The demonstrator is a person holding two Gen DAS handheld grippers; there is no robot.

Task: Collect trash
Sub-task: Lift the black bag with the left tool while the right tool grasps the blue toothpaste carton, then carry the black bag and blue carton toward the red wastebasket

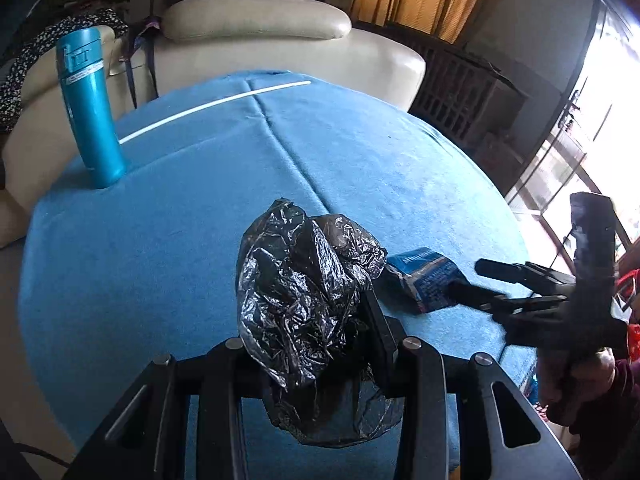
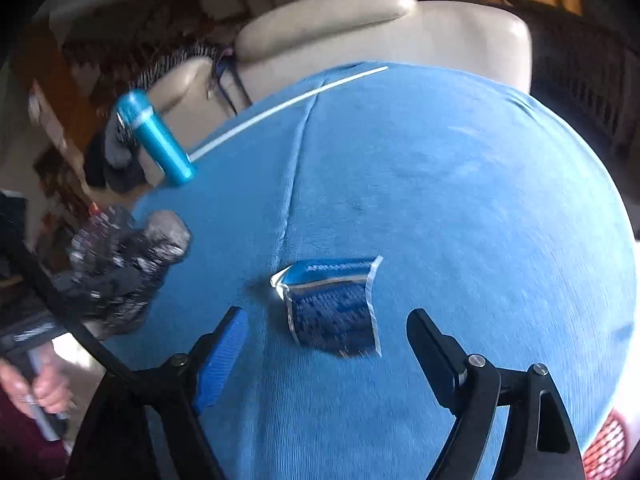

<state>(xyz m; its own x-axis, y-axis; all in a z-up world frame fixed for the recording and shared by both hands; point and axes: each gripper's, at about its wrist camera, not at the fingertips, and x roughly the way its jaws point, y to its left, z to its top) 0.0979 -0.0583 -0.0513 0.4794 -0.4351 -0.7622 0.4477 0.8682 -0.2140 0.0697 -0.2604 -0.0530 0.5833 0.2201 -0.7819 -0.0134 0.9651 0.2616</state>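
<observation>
My left gripper (image 1: 320, 312) is shut on a crumpled black plastic bag (image 1: 304, 300) and holds it above the blue tablecloth (image 1: 180, 240). The bag also shows in the right wrist view (image 2: 120, 268), blurred, at the left. A blue foil wrapper (image 2: 336, 304) lies flat on the cloth. My right gripper (image 2: 324, 320) is open, its fingers on either side of the wrapper's near edge. In the left wrist view the right gripper (image 1: 476, 280) reaches in from the right, at the wrapper (image 1: 424, 280).
A teal travel mug (image 1: 90, 108) stands at the far left of the table. A white straw (image 1: 212, 108) lies along the far edge. A cream leather sofa (image 1: 280, 36) stands behind the table. A window is at the right.
</observation>
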